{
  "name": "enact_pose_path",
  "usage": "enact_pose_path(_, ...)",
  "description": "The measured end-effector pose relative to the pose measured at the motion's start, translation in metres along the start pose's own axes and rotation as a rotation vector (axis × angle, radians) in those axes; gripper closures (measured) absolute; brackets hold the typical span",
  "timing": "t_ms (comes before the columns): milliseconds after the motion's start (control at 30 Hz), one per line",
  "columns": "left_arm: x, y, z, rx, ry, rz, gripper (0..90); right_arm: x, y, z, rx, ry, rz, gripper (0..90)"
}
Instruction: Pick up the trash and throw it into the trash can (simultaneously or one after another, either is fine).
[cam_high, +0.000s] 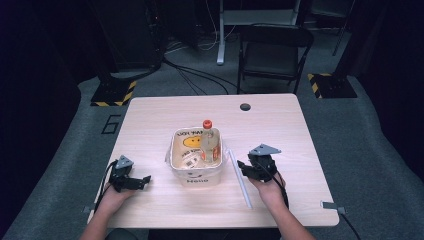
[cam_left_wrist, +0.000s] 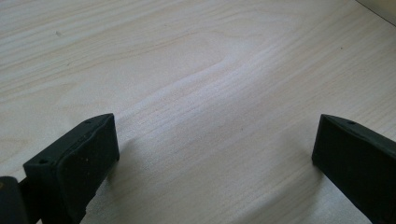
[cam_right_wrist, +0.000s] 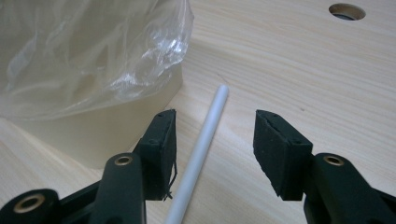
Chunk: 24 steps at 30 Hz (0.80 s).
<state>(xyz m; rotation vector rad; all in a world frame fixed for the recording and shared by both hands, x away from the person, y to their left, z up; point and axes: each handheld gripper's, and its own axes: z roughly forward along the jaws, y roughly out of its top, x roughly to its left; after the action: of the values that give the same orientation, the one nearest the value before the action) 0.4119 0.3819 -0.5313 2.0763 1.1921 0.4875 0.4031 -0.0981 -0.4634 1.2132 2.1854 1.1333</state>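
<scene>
Your right tool (cam_right_wrist: 215, 140) is spread wide astride the long white plastic rod (cam_right_wrist: 205, 135) lying on the pale wooden table (cam_high: 150, 115), not yet gripped; your left tool (cam_left_wrist: 215, 154) rests released over bare wood. Nothing looks finished yet.

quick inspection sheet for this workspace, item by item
Surface: light wood table with a round grommet hole near its far edge.
Job's things: cream bin lined with a clear plastic bag, holding a bottle with an orange cap and labelled packets; a white tube lies flat to the bin's right.
Clutter: nothing seen.
Grippers: left claw open, low over bare wood; right claw open, jaws either side of the tube, not closed on it.
Cables: a black lead trails from each claw; more run across the floor behind the table.
Surroundings: folding chair, grey carpet, two hazard-striped stand bases, dark room.
</scene>
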Motion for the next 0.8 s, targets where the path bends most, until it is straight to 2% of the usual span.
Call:
enact_pose_path(233,0.0,0.0,0.0,0.0,0.001,-0.001,0.4,0.0,-0.01,0.001,-0.006,0.009,0.017,50.6)
enact_pose_path(300,0.0,0.0,0.0,-0.002,0.002,-0.002,0.4,0.0,-0.015,0.003,-0.008,0.024,0.043,52.2)
enact_pose_path(400,0.0,0.0,0.0,-0.001,0.004,-0.003,0.4,0.002,-0.02,0.005,0.001,0.029,0.043,53.8)
enact_pose_path(433,-0.001,0.0,0.0,0.0,0.005,-0.004,0.4,0.005,-0.024,0.008,0.026,0.025,0.02,54.5)
enact_pose_path(533,-0.001,0.0,0.0,0.0,0.005,-0.003,0.4,0.008,-0.027,0.01,0.045,0.025,0.0,56.3)
enact_pose_path(733,-0.001,0.0,0.0,-0.001,0.004,-0.003,0.4,0.015,-0.032,0.014,0.062,0.024,-0.007,60.2)
enact_pose_path(800,-0.001,0.0,0.0,-0.001,0.005,-0.003,0.4,0.016,-0.033,0.016,0.073,0.02,0.005,61.7)
